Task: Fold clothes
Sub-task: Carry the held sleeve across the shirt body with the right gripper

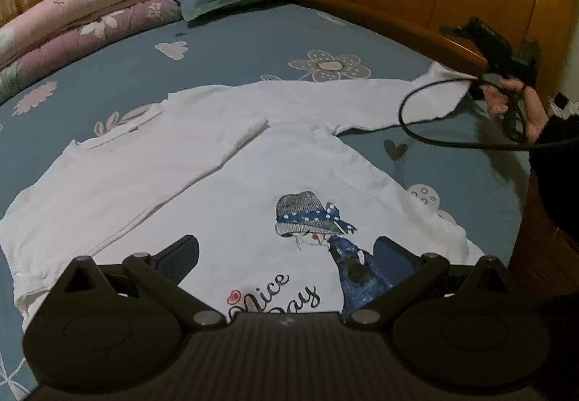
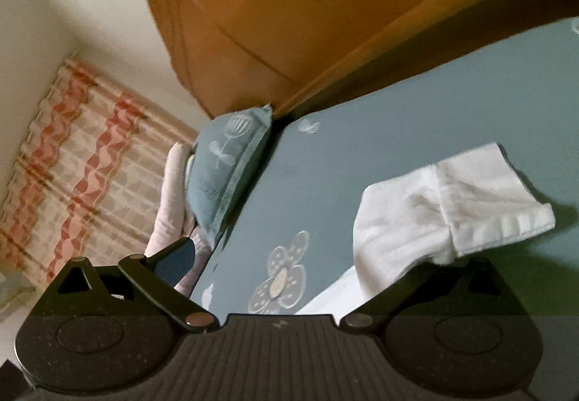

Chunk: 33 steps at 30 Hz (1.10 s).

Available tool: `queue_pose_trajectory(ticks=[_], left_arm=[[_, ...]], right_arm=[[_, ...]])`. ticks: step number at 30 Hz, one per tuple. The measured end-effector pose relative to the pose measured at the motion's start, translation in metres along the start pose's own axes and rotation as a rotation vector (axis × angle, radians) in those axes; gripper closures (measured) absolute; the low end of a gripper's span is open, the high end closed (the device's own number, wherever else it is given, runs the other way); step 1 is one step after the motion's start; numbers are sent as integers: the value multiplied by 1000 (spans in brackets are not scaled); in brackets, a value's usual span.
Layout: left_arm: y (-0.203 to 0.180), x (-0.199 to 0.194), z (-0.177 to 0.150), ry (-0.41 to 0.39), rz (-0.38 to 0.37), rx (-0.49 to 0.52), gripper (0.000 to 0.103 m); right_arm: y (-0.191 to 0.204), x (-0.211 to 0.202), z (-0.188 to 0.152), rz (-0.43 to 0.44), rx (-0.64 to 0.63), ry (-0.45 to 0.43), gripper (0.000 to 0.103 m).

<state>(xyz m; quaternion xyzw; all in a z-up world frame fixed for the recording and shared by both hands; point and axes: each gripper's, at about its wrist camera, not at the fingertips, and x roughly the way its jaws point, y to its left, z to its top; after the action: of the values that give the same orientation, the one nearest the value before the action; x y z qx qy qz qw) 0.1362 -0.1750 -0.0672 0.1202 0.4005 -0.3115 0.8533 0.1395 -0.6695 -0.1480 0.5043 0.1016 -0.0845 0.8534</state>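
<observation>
My left hand-held gripper [image 1: 287, 254] wide above white printed long-sleeved shirt [image 1: 202, 169] on teal floral bed [image 1: 235, 39]; my right hand-held gripper [image 2: 307, 256], jaws apart, its grip on white sleeve cuff [image 2: 470, 198] unclear.

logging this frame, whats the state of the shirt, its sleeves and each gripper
white shirt: spread flat on the bed, print up
near sleeve: folded across the body
far sleeve: stretched out, cuff lifted
left gripper: open, empty
right gripper: open, sleeve draped over one finger
</observation>
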Motion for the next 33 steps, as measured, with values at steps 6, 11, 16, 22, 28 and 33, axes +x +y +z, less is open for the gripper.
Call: queue_pose_trajectory(ticks=[6, 11, 16, 22, 28, 33], left_arm=[[7, -3, 1, 35, -24, 90, 1], [18, -11, -4, 45, -19, 116, 1], [33, -21, -14, 35, -33, 102, 1], [56, -28, -32, 47, -49, 119, 1], [73, -37, -50, 84, -70, 212, 1], [91, -47, -68, 74, -102, 191, 1]], right_arm=[[24, 10, -12, -2, -35, 45, 1], [48, 19, -29, 22, -49, 63, 1], [75, 38, -50, 38, -69, 96, 1], [107, 55, -77, 21, -106, 143, 1], [141, 64, -105, -1, -156, 156, 1], [168, 77, -134, -7, -164, 147, 1]])
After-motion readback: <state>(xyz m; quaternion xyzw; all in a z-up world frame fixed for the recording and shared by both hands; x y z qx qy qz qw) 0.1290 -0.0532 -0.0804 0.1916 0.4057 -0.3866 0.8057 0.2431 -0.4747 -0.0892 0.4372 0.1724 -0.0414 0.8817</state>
